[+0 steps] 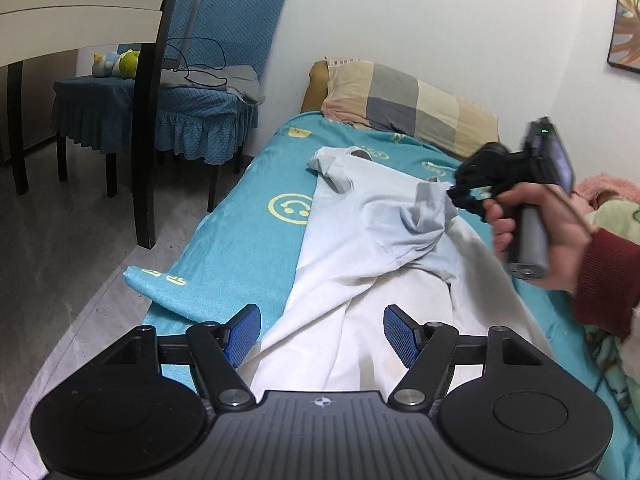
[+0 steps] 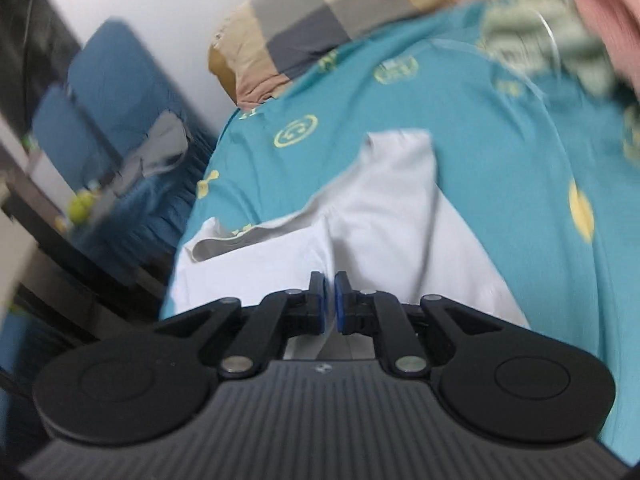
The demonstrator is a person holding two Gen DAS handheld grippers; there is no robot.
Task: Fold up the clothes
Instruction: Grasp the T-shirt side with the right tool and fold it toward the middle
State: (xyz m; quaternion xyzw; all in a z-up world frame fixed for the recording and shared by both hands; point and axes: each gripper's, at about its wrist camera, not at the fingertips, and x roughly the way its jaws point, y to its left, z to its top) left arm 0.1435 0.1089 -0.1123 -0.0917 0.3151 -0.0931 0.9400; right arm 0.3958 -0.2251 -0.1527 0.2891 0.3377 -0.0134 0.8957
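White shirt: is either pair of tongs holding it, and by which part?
The right tongs pinch the white shirt by a bunched fold near its sleeve. The left tongs are open, holding nothing.

Even indoor light; right view motion-blurred, fisheye-warped.

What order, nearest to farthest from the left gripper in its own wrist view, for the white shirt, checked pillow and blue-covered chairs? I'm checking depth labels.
From the left gripper:
1. White shirt, directly ahead beneath the jaws.
2. Blue-covered chairs, upper left, off the bed.
3. Checked pillow, at the bed's far end; close to the chairs' depth, so uncertain.
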